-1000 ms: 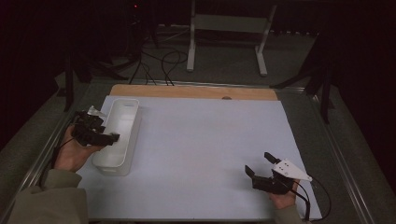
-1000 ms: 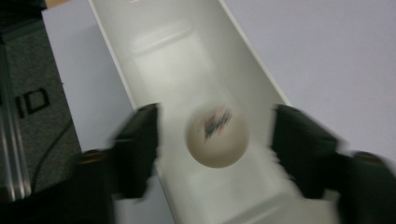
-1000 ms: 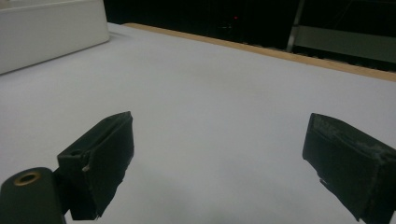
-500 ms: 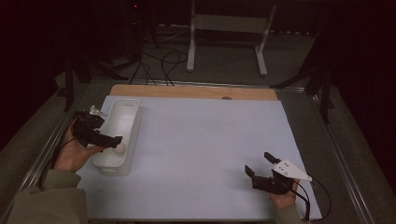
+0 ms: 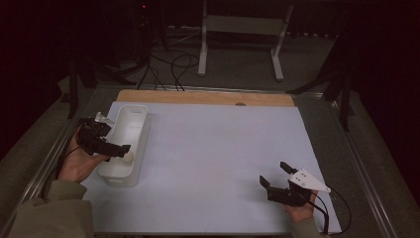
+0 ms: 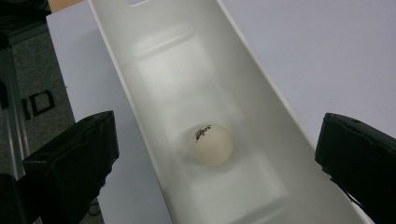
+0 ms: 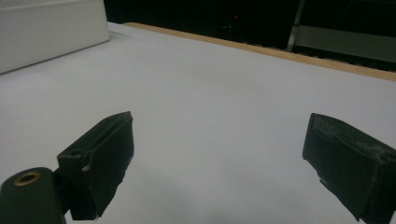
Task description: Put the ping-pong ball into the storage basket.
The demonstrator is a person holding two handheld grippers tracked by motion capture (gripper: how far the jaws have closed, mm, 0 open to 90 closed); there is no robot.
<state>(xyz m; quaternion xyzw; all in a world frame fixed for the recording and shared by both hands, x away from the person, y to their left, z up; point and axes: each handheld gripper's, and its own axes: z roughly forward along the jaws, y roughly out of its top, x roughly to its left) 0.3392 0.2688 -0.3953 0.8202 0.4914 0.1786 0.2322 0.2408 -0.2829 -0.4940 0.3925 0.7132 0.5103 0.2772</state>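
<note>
A long white tray (image 5: pixel 141 111) lies at the table's left side. In the left gripper view a white ping-pong ball (image 6: pixel 213 144) with a small black print rests on the floor of the tray (image 6: pixel 261 84). My left gripper (image 5: pixel 116 138) hangs over the tray's near half. Its jaws have just been opening and now stand wide, open (image 6: pixel 219 137) either side of the tray, the ball lying loose below and touching neither. My right gripper (image 5: pixel 273 173) rests near the front right of the table, open (image 7: pixel 219 154) with nothing between its jaws.
The white mat (image 5: pixel 218 148) covers the table, and a wooden strip (image 5: pixel 208 97) runs along its far edge. Metal rails border both sides. A white stand (image 5: pixel 237 25) and cables lie on the dark floor beyond. The tray's side (image 7: pixel 51 28) shows far left in the right gripper view.
The left gripper's jaws have spread apart over the tray. Neither hand has shifted.
</note>
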